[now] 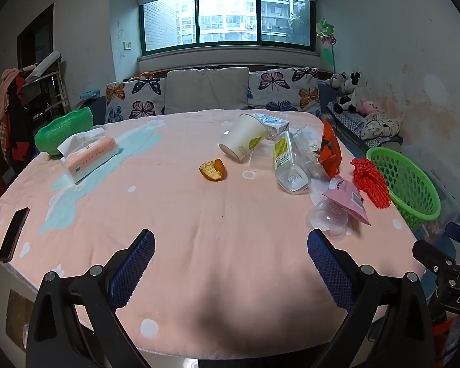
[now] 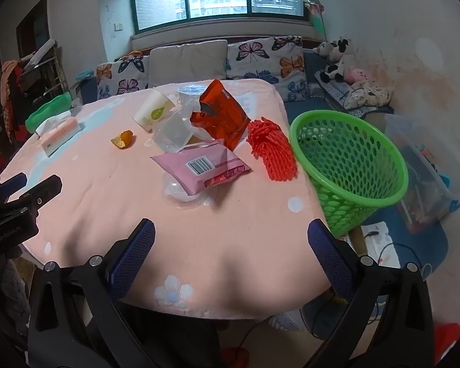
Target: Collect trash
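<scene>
Trash lies on the pink tablecloth (image 1: 168, 214): a tipped paper cup (image 1: 243, 136), an orange peel (image 1: 212, 169), a clear plastic bottle (image 1: 286, 165), an orange-red packet (image 1: 329, 150), a pink wrapper (image 1: 349, 199), a clear plastic dome (image 1: 328, 217) and red foam netting (image 1: 371, 181). A green basket (image 1: 404, 181) stands at the table's right edge. My left gripper (image 1: 231, 239) is open and empty above the near table. In the right wrist view my right gripper (image 2: 231, 230) is open and empty, short of the pink wrapper (image 2: 199, 168), netting (image 2: 271, 150) and basket (image 2: 349, 159).
A tissue pack (image 1: 90, 156) and green foam bowl (image 1: 63, 130) sit at the table's left. A phone (image 1: 13, 234) lies at the left edge. A sofa with butterfly cushions (image 1: 205, 92) is behind. A clear storage bin (image 2: 426, 165) stands on the floor past the basket.
</scene>
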A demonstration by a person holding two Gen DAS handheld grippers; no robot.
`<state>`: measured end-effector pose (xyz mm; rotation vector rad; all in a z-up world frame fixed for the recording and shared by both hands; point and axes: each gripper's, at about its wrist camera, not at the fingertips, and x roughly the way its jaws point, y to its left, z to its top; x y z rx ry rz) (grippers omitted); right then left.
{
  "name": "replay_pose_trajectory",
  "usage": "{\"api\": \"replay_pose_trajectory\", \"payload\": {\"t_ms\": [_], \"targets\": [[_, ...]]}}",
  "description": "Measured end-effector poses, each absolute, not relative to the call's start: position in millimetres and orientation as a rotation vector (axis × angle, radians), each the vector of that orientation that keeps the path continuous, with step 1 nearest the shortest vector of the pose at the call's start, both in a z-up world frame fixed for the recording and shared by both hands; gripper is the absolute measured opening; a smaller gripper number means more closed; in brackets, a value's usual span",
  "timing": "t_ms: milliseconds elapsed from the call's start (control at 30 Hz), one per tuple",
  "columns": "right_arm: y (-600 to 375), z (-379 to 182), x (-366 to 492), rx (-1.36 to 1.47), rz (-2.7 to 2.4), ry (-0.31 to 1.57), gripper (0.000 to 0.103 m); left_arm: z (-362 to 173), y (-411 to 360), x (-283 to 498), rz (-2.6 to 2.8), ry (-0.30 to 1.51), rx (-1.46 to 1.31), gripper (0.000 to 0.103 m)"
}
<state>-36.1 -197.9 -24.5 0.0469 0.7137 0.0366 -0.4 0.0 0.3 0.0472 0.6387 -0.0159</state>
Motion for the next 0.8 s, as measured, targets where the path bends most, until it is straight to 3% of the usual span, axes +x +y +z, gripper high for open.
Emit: {"api": "replay_pose_trajectory", "payload": {"t_ms": [800], "targets": [[-200.6, -18.7, -39.1, 0.055, 0.026, 0.695, 0.098, 5.8, 1.8, -3.5, -0.014, 0.617, 0.038, 0.097]]}}
